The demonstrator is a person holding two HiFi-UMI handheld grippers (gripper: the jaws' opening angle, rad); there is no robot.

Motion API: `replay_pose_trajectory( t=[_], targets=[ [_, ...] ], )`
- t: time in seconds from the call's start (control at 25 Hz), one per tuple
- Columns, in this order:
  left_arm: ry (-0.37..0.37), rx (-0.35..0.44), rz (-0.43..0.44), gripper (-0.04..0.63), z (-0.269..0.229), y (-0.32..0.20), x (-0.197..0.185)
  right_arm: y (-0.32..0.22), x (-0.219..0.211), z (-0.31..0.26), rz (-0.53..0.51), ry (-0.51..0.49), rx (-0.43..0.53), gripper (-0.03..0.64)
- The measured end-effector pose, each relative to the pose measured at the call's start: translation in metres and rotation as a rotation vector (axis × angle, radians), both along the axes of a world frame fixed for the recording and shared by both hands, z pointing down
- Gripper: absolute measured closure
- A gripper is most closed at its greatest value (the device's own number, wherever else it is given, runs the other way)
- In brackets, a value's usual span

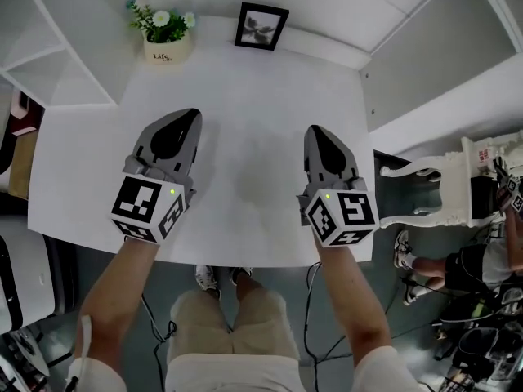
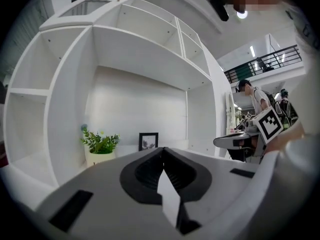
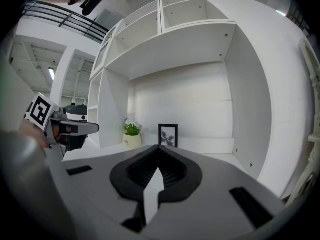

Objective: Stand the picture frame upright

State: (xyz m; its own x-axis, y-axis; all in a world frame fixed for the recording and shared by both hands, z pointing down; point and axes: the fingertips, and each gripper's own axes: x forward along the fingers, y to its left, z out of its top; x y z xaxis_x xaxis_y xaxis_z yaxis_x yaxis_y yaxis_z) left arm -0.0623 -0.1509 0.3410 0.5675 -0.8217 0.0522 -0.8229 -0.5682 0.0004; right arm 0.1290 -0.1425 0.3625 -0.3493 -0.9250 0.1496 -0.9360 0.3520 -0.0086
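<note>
Left tongs and right tongs both closed, empty, well short of the plant pot. Picture frame just right of the pot, looks upright already. If adjusting, open first and pinch its top edge lightly.
</note>
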Motion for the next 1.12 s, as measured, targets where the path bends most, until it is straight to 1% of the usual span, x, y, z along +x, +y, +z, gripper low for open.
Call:
replay_pose_trajectory(
  t=[0.24, 0.48, 0.6, 0.76, 0.92, 1.12],
  targets=[
    [0.007, -0.013, -0.004, 0.577, -0.034, 0.047, -0.017, 0.049, -0.016, -0.042, -0.014, -0.028, -0.015, 0.607],
    [0.082, 0.011, -0.046, 0.578, -0.076, 0.075, -0.039, 0.08, -0.015, -0.102, -0.015, -0.03, 0.033, 0.607],
    [0.116, 0.007, -0.069, 0.578, -0.093, 0.09, -0.052, 0.099, -0.014, -0.123, -0.007, -0.038, 0.038, 0.607],
    [0.147, 0.01, -0.094, 0.578, -0.114, 0.106, -0.067, 0.122, -0.006, -0.143, 0.03, -0.077, 0.032, 0.607],
    [0.152, 0.01, -0.113, 0.578, -0.13, 0.126, -0.083, 0.142, 0.002, -0.15, 0.04, -0.084, 0.014, 0.607],
    [0.114, -0.006, -0.147, 0.577, -0.13, 0.153, -0.119, 0.166, -0.003, -0.163, 0.048, -0.082, 0.011, 0.607]
  ],
)
